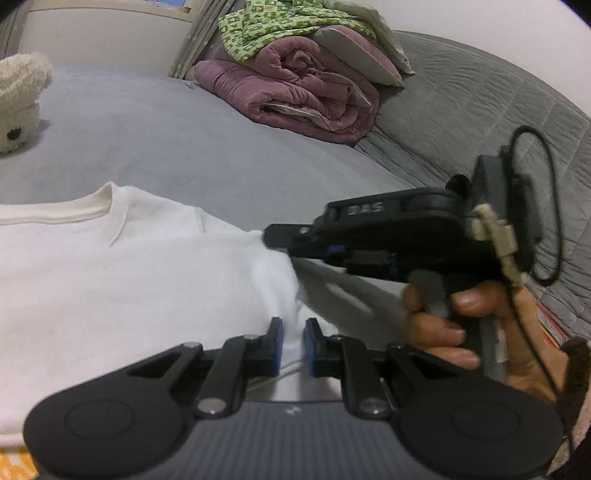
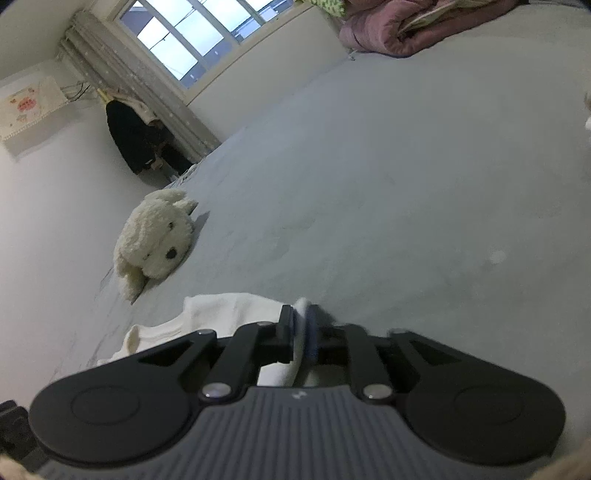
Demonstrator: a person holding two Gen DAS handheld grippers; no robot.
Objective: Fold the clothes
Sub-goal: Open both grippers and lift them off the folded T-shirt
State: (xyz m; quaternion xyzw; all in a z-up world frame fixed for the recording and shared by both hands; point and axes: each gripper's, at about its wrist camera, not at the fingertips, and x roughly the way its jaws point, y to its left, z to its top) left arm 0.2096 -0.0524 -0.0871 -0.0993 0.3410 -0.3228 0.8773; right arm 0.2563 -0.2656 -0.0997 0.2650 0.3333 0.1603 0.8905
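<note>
A white shirt (image 1: 129, 277) lies spread on the grey bed (image 1: 184, 140), collar toward the far side. My left gripper (image 1: 293, 341) is at the shirt's near edge, its blue pads shut on a fold of white cloth. In the left wrist view my right gripper (image 1: 269, 236), held by a hand (image 1: 461, 325), pinches the shirt's right edge and lifts it, leaving a shadow underneath. The right wrist view shows the right gripper (image 2: 303, 332) shut on a bunched piece of the white shirt (image 2: 229, 310), just above the bed.
A white plush toy (image 1: 18, 103) (image 2: 155, 240) lies on the bed at the left. A rolled purple quilt (image 1: 303, 92) topped with green patterned cloth (image 1: 266, 26) sits at the back. A grey quilted blanket (image 1: 461, 103) covers the right side. Wall and window (image 2: 184, 37) stand beyond.
</note>
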